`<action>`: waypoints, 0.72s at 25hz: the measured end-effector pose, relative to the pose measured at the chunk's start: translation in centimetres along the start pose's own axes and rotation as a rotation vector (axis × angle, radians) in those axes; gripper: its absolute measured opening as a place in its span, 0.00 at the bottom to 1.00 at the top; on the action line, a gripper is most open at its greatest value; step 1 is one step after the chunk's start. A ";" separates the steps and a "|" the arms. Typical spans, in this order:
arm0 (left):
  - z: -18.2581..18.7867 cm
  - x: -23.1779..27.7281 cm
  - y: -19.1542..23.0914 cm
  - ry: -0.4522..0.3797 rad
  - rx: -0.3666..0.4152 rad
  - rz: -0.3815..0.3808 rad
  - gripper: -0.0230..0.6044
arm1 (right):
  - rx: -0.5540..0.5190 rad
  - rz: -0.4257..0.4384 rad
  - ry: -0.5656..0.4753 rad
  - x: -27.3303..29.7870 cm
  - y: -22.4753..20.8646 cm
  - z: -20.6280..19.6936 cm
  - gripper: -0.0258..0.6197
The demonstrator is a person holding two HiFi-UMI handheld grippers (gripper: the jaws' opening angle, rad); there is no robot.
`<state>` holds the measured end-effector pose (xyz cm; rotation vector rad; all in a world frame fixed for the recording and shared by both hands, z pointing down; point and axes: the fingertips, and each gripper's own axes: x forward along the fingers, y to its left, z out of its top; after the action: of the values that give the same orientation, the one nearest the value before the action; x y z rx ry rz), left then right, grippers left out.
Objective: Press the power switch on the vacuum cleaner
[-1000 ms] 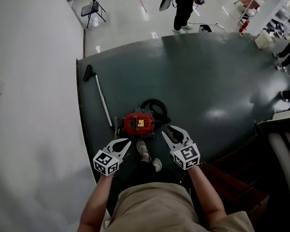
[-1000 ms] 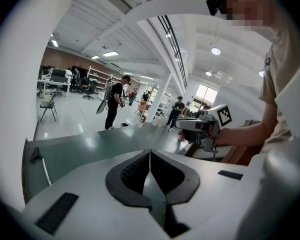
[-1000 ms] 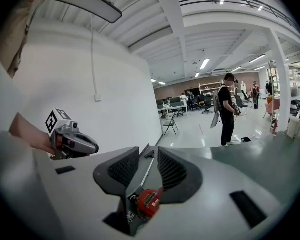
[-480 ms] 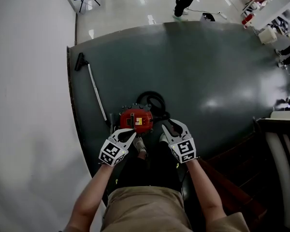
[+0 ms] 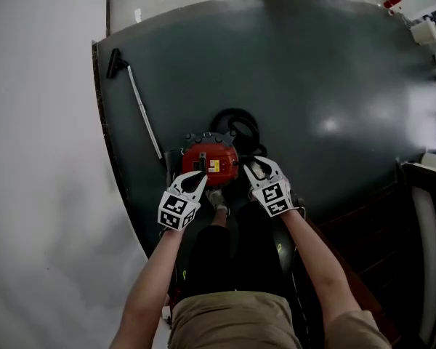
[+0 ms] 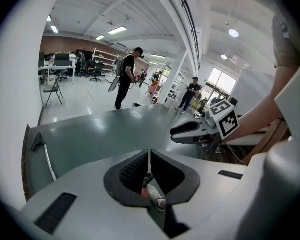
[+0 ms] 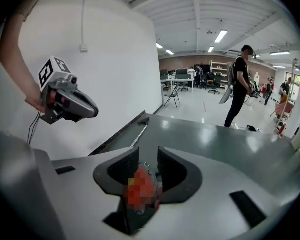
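The red vacuum cleaner (image 5: pixel 209 161) stands on the dark floor mat (image 5: pixel 312 71) just in front of the person's feet. My left gripper (image 5: pixel 198 180) hangs at its near left edge with the jaws together; in the left gripper view (image 6: pixel 148 157) only a thin slit shows between the pads, with nothing held. My right gripper (image 5: pixel 253 169) hovers at the vacuum's near right side, jaws a little apart and empty. In the right gripper view (image 7: pixel 148 164) the red vacuum cleaner (image 7: pixel 141 189) shows blurred below the gap. I cannot make out the power switch.
A black hose (image 5: pixel 236 119) coils behind the vacuum. A wand with a floor nozzle (image 5: pixel 134 89) lies left of it near the mat's edge and the white wall (image 5: pixel 36 122). A shoe (image 5: pixel 218 199) sits between the grippers. Dark wooden steps (image 5: pixel 414 224) lie right. A person (image 6: pixel 124 79) stands far off.
Both grippers have come forward and down to the vacuum's near side, and the head view has tilted lower. The left gripper's jaws have come together.
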<state>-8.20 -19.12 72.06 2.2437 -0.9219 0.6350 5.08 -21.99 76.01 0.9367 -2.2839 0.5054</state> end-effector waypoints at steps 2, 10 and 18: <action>-1.7 1.6 1.1 0.027 -0.027 -0.006 0.04 | 0.006 0.017 0.051 2.6 0.0 -2.5 0.23; -9.5 6.9 3.4 0.149 -0.089 -0.006 0.05 | -0.124 0.134 0.256 12.7 3.5 -12.8 0.23; -14.8 9.9 4.6 0.219 -0.159 0.008 0.05 | -0.183 0.160 0.434 18.5 6.0 -20.8 0.23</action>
<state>-8.08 -15.74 90.17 1.9861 -0.8408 0.7662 -1.53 -15.65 102.99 0.4991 -1.9742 0.5016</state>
